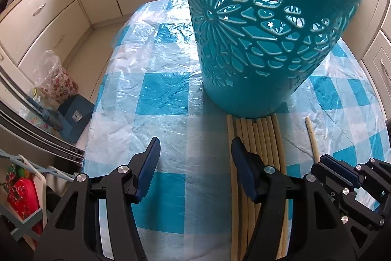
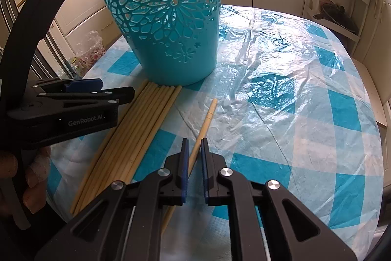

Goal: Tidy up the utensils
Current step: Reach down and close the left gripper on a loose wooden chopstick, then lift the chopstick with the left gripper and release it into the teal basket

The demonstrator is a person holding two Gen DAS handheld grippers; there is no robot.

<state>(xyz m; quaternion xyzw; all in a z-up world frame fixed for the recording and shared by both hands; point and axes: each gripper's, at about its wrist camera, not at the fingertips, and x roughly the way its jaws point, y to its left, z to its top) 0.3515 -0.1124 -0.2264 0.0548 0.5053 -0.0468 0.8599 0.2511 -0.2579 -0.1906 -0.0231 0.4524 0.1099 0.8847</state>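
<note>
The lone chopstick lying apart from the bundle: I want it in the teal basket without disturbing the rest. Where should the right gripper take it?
Grip the lone chopstick on its near half, coming from above with the right gripper straddling it. It lies flat on the table, clear of the bundle, and the jaws already flank it.

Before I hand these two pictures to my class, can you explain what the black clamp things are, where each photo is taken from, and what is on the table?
They are hand-held tongs, one in each of a person's hands, each with a camera looking along its fingers. One picture is from the left tongs, wide open and empty. The other is from the right tongs, nearly closed around a single chopstick, which lies on the checked tablecloth; whether they grip it yet is unclear. Beside it lies a bundle of chopsticks, its far ends against a teal cut-out basket standing upright.
</note>
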